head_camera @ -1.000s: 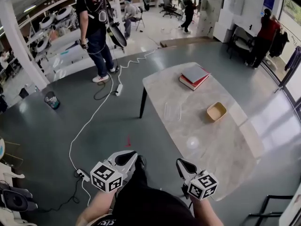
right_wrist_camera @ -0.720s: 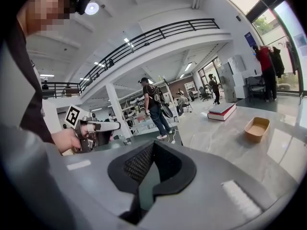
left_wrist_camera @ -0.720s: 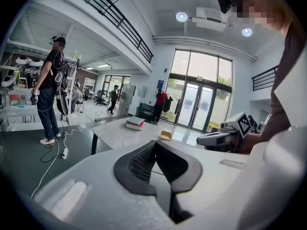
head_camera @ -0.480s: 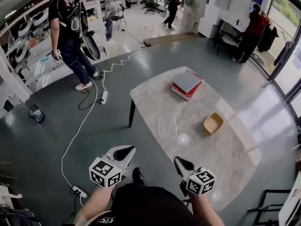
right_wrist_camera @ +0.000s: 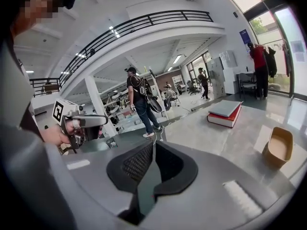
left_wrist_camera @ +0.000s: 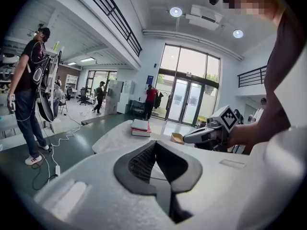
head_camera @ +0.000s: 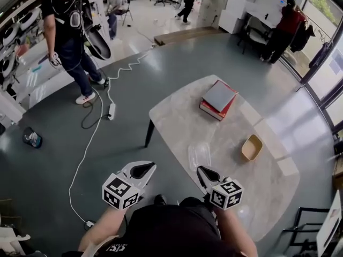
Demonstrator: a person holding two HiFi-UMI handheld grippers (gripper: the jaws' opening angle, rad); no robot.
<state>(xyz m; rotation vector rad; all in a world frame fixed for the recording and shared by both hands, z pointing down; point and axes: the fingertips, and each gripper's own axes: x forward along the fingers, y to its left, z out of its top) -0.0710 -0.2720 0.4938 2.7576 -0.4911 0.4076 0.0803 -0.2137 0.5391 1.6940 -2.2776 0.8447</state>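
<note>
Left gripper (head_camera: 144, 169) and right gripper (head_camera: 203, 173), fingers pressed together and empty, hover at the tabletop (head_camera: 177, 116) edge; books (head_camera: 218, 99) and tan tray (head_camera: 251, 147) untouched.

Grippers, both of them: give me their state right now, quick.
Left gripper: shut, nothing between its jaws.
Right gripper: shut, nothing between its jaws.
</note>
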